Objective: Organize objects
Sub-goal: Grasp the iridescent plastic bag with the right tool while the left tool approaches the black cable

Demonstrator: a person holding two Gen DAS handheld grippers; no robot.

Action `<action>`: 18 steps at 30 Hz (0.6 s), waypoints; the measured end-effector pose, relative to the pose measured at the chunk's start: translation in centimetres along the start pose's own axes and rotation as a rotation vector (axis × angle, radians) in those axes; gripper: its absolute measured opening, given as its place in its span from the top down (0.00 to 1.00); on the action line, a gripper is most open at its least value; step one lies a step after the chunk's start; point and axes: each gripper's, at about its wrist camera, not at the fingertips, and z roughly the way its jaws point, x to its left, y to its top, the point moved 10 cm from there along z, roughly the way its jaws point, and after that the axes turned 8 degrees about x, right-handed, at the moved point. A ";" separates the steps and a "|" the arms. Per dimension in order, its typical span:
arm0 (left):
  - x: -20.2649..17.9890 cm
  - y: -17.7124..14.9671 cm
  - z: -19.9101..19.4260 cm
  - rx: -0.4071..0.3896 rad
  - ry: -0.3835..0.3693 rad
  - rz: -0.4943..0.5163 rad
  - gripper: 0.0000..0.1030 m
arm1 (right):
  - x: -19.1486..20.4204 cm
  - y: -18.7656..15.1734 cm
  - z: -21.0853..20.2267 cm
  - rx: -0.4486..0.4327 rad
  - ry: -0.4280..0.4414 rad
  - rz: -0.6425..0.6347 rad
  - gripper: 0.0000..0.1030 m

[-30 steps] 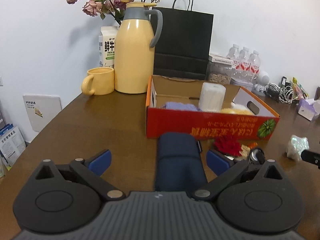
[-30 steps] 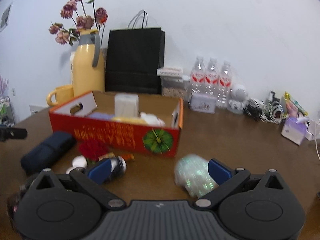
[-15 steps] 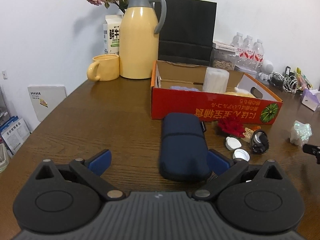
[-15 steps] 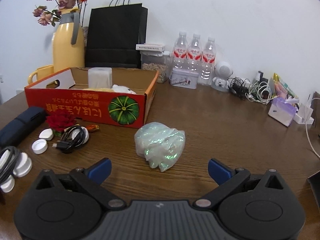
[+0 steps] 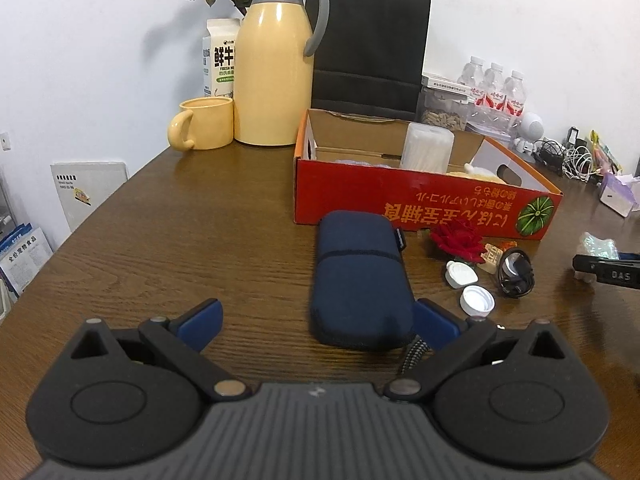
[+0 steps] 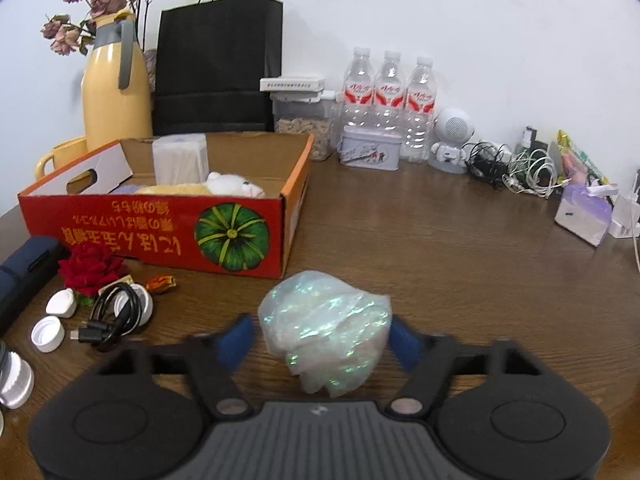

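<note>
An iridescent crumpled plastic bundle [image 6: 324, 328] lies on the brown table between the blue pads of my right gripper [image 6: 320, 330]. Its jaws are closing around the bundle, the right pad at its edge and the left pad a sliver off. A navy zip pouch [image 5: 360, 280] lies lengthwise ahead of my left gripper [image 5: 316, 308], which stands open; the pouch's near end sits just inside the right fingertip [image 5: 434, 320]. The red cardboard box [image 5: 424, 208] [image 6: 160, 232] holds a white roll, a plush toy and something purple.
A red fabric rose [image 6: 90, 268], white bottle caps [image 6: 48, 332], a black cable coil [image 6: 112, 312] and a wrapped sweet [image 6: 160, 282] lie before the box. Behind it are a yellow flask [image 5: 274, 64], mug [image 5: 204, 124], black bag [image 6: 216, 64], water bottles [image 6: 388, 100] and tangled cables [image 6: 516, 164].
My right gripper has moved in over the plastic bundle and its wide jaws have narrowed around it. The left gripper has drawn back slightly, so the pouch lies farther forward.
</note>
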 end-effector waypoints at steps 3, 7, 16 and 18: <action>-0.2 -0.3 0.0 0.006 -0.011 0.000 0.00 | 0.5 -0.1 -0.3 -0.024 0.006 -0.012 0.57; -0.5 -0.5 -0.1 0.007 -0.027 0.001 0.00 | 1.4 -0.1 -1.4 -0.078 0.018 -0.032 0.59; -2.1 -1.7 -0.9 0.034 -0.104 0.015 0.00 | 4.7 -1.0 -4.9 -0.181 0.032 -0.068 0.59; -2.8 -2.2 -1.4 0.036 -0.131 0.028 0.00 | 5.3 -1.3 -5.8 -0.198 0.044 -0.068 0.59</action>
